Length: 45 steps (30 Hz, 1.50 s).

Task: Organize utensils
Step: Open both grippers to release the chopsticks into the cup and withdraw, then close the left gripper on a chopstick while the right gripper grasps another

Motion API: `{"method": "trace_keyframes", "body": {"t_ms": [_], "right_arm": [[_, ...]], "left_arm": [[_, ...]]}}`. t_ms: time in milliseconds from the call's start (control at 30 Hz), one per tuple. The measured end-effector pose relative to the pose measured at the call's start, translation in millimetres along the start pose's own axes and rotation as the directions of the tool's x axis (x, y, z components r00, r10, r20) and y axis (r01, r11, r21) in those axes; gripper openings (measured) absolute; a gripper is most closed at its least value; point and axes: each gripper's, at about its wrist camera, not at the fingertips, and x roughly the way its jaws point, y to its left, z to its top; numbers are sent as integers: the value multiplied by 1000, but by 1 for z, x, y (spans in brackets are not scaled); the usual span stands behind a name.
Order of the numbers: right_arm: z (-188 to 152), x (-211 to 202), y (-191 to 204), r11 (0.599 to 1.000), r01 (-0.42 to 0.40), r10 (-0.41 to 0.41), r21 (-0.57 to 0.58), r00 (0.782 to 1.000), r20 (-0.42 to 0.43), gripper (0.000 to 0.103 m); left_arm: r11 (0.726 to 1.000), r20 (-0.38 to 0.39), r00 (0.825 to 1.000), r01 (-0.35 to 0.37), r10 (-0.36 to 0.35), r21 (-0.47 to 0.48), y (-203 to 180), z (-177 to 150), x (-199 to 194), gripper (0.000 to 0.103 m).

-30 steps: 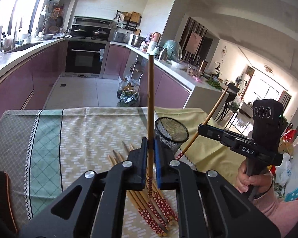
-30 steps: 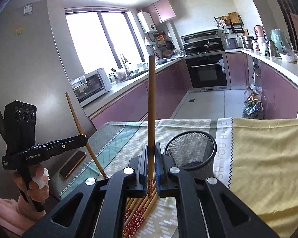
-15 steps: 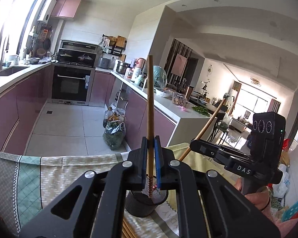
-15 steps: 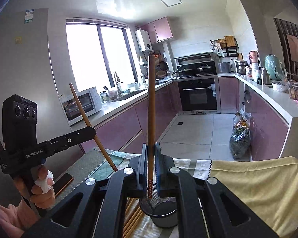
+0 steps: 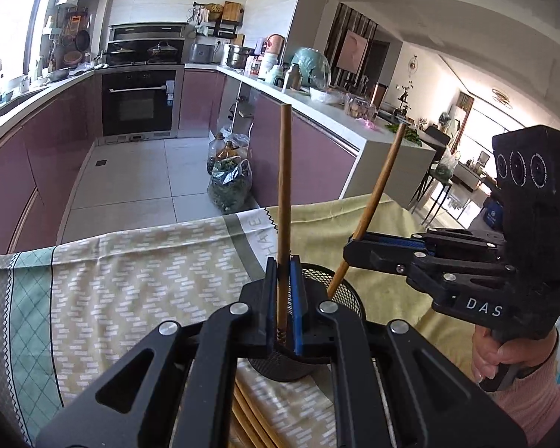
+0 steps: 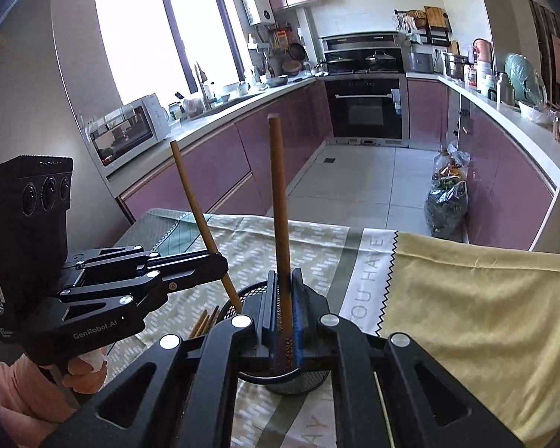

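Two chopsticks are up in the air at once, each poised over the black mesh holder (image 5: 339, 295) on the patterned cloth. The left gripper (image 5: 283, 298) has its fingers clamped tight on one chopstick (image 5: 284, 186), standing upright with its patterned tip right at the holder's mouth. The right gripper (image 6: 283, 310) is likewise closed on its own chopstick (image 6: 279, 205), tip down at the rim. Neither stick is let go yet, so I'd call this the drop-in step, barely begun. Plenty remains: loose chopsticks (image 5: 250, 414) lie on the surface just near of the holder. The left view shows the other chopstick (image 5: 377, 194) slanting into the holder's right side, plus the living room beyond; the right view alone shows more spare sticks (image 6: 205, 321) left of the holder, the window and the microwave.
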Motion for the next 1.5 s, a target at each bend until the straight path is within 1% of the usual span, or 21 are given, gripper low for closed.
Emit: {"method": "trace_keyframes", "body": {"t_ms": [167,200,233,267,300,333,367,433,467,600,633,700,733,833,867,1067,1233,1333,1400,1467,1500], "right_arm": [[2,13,-2,1000,10,-10,15,1000,-26,8],[2,14,-1,1000,11,-10,19,1000,-28,8],[1,15,-2,1000,14,-13,23,1000,-26,8],[1,16,-3,999,17,-16,30,1000,-21,8],[1,16,-3,999,18,-17,36,1000,-17,10],[1,15,-4,999,17,-17,42,1000,-11,16],[0,14,-4,999,22,-22,45,1000,-4,21],[-3,9,-3,999,20,-20,45,1000,13,24],[-5,5,-2,999,10,-11,49,1000,25,31],[-17,-18,9,999,-27,24,29,996,88,42],[-22,-24,14,999,-38,36,18,994,102,46],[-33,-34,25,999,-42,43,-7,992,122,57],[-38,-36,29,999,-48,49,-15,991,124,67],[-57,-34,42,997,-65,68,-36,993,98,71],[-64,-30,46,997,-68,70,-35,995,77,74],[-101,11,55,998,-59,59,-1,997,-59,74],[-117,30,63,999,-32,32,8,993,-113,74],[-122,37,65,1000,-11,13,13,990,-140,74],[-124,39,65,1000,-8,12,21,988,-152,71],[-125,40,67,1000,-1,4,24,987,-163,62],[-125,41,68,1000,1,3,24,986,-164,60]], "left_arm": [[1000,-12,1000,-23,23,-8,8,-3,11,8],[1000,-15,1000,-24,24,-10,8,-2,12,10],[999,-16,999,-31,30,-14,10,-2,13,14],[999,-14,999,-44,43,-20,10,-3,12,28],[998,-5,998,-56,56,-25,11,-4,11,35],[997,6,997,-73,73,-24,11,-5,8,38],[996,14,996,-86,87,-22,12,-7,4,37],[995,35,994,-100,101,-23,13,-11,-6,39],[994,49,993,-108,109,-23,15,-14,-14,40],[988,106,982,-153,154,-15,20,-29,-46,46],[986,111,980,-166,166,-10,22,-34,-52,48],[982,108,976,-191,190,0,26,-45,-63,50],[980,101,975,-200,198,7,28,-52,-66,51],[971,66,969,-238,236,24,36,-74,-71,52],[971,48,970,-240,238,24,39,-81,-72,53],[970,-70,967,-243,243,11,58,-124,-63,53],[972,-130,964,-235,233,-3,64,-148,-55,53],[970,-159,958,-242,238,-2,62,-159,-49,53],[970,-172,955,-245,242,2,59,-161,-45,53],[971,-180,955,-239,236,5,57,-162,-44,53],[970,-183,954,-242,239,7,56,-163,-43,53]]}}
